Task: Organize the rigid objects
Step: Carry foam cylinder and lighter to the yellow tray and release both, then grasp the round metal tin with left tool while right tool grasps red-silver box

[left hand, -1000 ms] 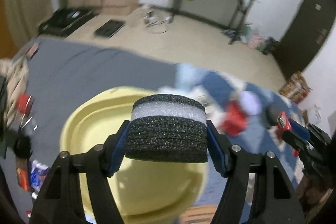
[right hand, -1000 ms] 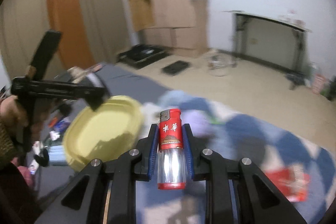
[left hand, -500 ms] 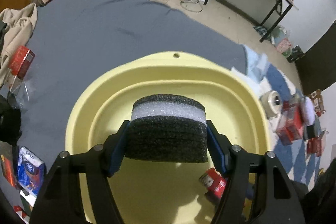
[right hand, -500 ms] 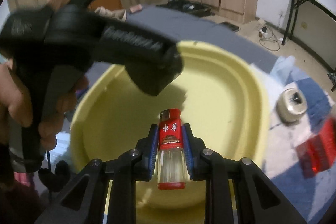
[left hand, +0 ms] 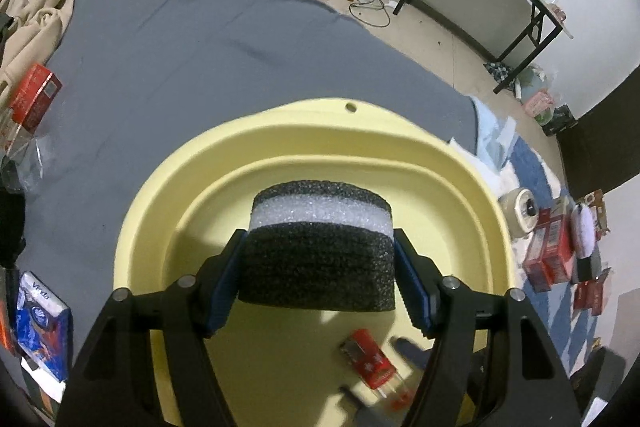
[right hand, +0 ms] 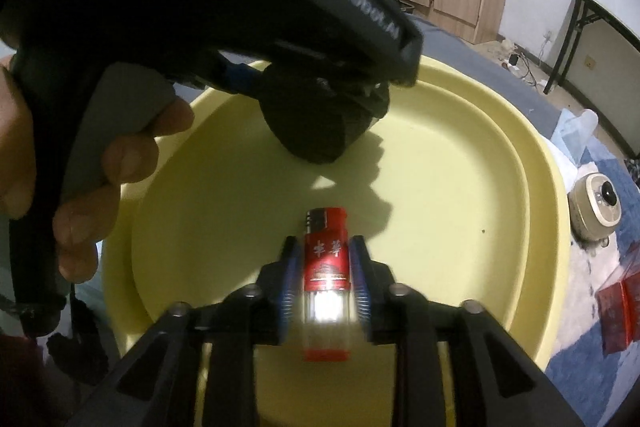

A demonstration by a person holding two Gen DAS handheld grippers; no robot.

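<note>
A black foam block (left hand: 320,259) with a white layer sits between the fingers of my left gripper (left hand: 319,239), low over the yellow basin (left hand: 360,131). Its jaws are beginning to open, and the pads still touch the foam's sides. My right gripper (right hand: 325,247) is also low inside the basin (right hand: 540,187), just in front of the foam block (right hand: 316,123). A red lighter (right hand: 325,267) with a clear lower half stands between its opening jaws, with a thin gap at each pad. In the left wrist view the lighter (left hand: 370,363) shows blurred near the basin floor.
The basin rests on a grey sheet (left hand: 180,47). Red boxes (left hand: 548,251) and a round beige device (right hand: 596,207) lie to its right. A blue tissue pack (left hand: 40,319) and a red box (left hand: 36,95) lie to its left. A person's hand (right hand: 100,155) grips the left gripper's handle.
Both grippers came down over the basin, the right one swinging in beside the left. The right jaws have parted from the lighter. The foam stays between the left fingers.
</note>
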